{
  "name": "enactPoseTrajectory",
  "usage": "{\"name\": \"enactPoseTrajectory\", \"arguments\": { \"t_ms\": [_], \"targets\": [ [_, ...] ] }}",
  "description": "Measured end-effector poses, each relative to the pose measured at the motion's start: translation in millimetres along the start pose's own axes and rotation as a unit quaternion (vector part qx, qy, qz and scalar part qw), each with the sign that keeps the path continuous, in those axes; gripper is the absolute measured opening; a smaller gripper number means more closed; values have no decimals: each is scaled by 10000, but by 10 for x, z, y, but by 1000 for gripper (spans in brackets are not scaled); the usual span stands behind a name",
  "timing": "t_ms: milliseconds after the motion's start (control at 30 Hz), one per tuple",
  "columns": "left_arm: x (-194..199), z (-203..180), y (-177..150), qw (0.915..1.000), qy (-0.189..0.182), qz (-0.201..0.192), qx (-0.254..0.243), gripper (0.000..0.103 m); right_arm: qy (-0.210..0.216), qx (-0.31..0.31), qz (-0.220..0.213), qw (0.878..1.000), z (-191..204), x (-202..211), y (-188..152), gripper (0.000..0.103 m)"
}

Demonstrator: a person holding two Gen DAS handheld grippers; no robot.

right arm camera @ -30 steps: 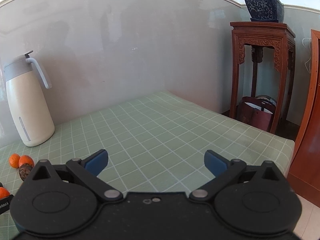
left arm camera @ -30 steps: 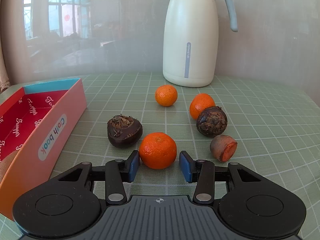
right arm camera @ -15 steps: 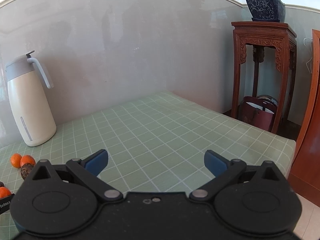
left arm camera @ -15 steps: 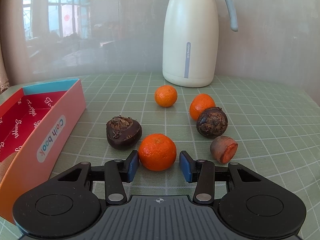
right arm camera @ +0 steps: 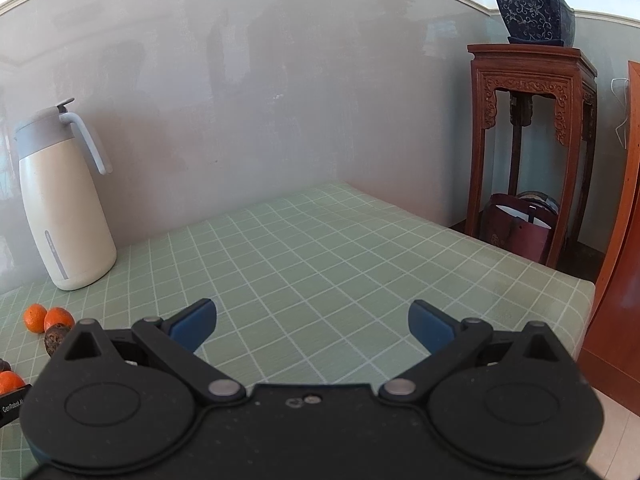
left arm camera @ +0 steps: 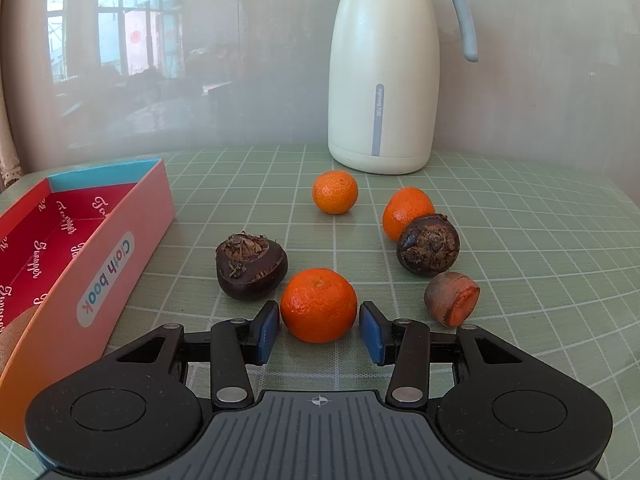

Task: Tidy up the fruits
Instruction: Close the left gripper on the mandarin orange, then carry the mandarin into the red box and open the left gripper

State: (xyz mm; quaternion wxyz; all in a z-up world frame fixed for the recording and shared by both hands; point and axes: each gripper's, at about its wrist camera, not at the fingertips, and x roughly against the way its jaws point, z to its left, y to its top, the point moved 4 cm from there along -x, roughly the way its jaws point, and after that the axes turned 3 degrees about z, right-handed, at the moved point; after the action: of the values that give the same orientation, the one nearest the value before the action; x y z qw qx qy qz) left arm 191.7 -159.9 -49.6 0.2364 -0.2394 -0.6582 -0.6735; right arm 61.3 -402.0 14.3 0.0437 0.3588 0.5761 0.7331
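- The left gripper (left arm camera: 319, 332) sits low on the green checked tablecloth (left arm camera: 520, 240), its blue pads either side of the nearest mandarin (left arm camera: 319, 305), spread and not pressing it.
- A dark water chestnut (left arm camera: 251, 267) lies just left of that mandarin; the pink box (left arm camera: 120, 248) stands further left.
- The right gripper (right arm camera: 312, 326) hangs released over bare cloth, grasping nothing.
- Only the right wrist view shows the carved wooden stand (right arm camera: 528, 80) and potted plant (right arm camera: 534, 16); both show the white thermos (left arm camera: 384, 68).
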Motion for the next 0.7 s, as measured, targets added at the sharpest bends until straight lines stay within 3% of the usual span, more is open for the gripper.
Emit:
{"name": "enactPoseTrajectory", "arguments": {
  "t_ms": [367, 700],
  "targets": [
    [28, 54, -8, 9999, -113, -62, 47, 40, 47, 49, -12, 10000, 15, 8, 6, 103],
    [287, 219, 26, 9994, -130, -317, 31, 40, 104, 135, -32, 9999, 104, 21, -3, 103]
  ]
}}
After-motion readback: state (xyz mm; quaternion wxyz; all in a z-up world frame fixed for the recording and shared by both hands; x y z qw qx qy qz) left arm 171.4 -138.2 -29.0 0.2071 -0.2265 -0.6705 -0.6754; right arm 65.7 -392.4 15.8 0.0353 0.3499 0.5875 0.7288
